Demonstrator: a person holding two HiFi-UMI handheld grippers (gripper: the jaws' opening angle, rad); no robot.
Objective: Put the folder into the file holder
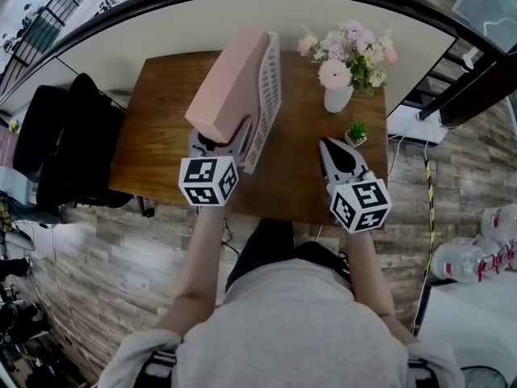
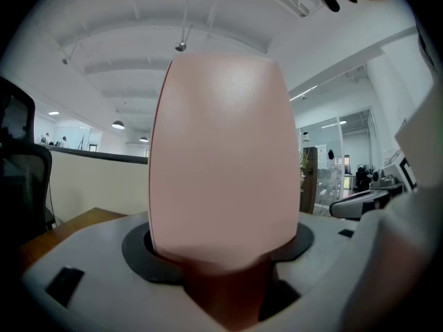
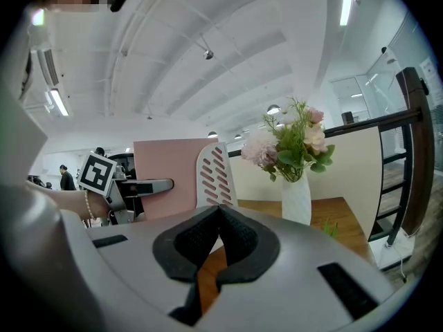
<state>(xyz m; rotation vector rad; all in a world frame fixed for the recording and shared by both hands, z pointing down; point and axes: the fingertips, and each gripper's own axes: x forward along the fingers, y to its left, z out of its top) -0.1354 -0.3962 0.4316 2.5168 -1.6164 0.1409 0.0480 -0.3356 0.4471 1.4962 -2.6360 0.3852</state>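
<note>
While the left claw (image 1: 216, 141) clamps its near lower end, the thick pink box-shaped folder (image 1: 230, 83) leans against the white slotted plastic file holder (image 1: 270, 83) on the brown wooden tabletop (image 1: 153, 136). Probably stiff, bulky, smooth, light; best gripped across the narrow edge. Right claw (image 1: 329, 148): clenched, empty.

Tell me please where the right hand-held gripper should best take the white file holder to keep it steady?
Probably the near upright edge of the slotted wall of the white file holder, coming from the right. That wall is thin and stands up, so jaws can straddle it; the pink folder covers its left face, while the right face is bare.
</note>
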